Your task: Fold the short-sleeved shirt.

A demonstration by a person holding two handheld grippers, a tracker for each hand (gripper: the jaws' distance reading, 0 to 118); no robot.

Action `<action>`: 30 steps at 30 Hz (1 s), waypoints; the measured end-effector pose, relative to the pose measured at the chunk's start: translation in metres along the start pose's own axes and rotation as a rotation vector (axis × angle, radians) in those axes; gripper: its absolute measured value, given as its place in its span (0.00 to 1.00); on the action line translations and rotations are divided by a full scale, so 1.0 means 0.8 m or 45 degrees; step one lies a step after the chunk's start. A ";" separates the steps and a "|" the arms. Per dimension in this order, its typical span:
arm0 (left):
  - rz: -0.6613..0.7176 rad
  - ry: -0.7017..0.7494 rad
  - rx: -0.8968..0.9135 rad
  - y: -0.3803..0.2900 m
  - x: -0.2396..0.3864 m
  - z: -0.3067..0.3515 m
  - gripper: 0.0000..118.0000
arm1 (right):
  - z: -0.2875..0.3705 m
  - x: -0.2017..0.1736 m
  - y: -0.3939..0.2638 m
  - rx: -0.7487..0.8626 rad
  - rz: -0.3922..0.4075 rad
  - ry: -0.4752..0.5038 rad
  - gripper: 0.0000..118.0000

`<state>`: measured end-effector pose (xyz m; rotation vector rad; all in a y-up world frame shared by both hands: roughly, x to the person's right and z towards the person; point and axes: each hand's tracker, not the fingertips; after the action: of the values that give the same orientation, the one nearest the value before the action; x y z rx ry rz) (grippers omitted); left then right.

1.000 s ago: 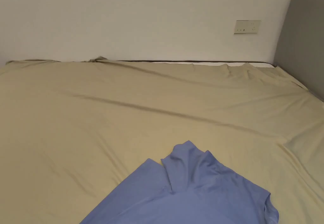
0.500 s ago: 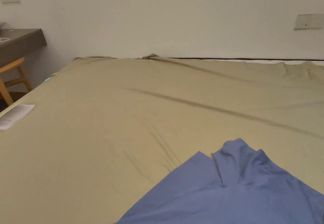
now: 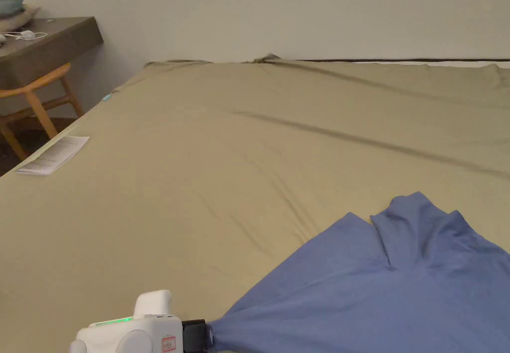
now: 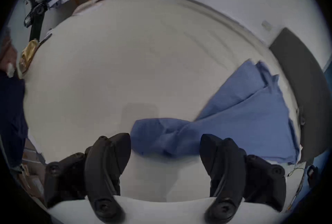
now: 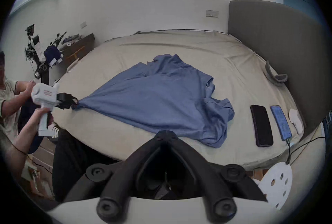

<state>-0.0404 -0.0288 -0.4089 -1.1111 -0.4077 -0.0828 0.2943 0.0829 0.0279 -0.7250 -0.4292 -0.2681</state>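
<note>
A blue short-sleeved shirt lies spread on the bed, its collar end toward the wall. Its near left corner is drawn out to a point. My left gripper sits at that point by the bed's near edge. In the left gripper view the left gripper has its jaws wide apart, and the bunched shirt corner lies between the tips. In the right gripper view my right gripper is shut on nothing, hanging off the bed's near edge in front of the shirt; the left gripper shows far left.
The bed has a tan sheet. Two phones lie right of the shirt by the grey headboard. A paper sheet sits at the bed's left edge. A wooden chair and a desk stand beyond.
The head camera has swung left and down. The left gripper has come into view at the bottom, at the shirt's corner, which is now drawn to a point.
</note>
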 end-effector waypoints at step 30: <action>0.344 -0.154 0.126 -0.048 0.008 0.007 0.02 | -0.485 0.125 0.276 -0.571 0.083 -0.157 0.71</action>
<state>-0.0463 -0.0405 -0.3716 -1.0667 -0.3620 0.2411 0.5766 -0.0338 -0.3125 -1.1970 -0.4673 -0.2618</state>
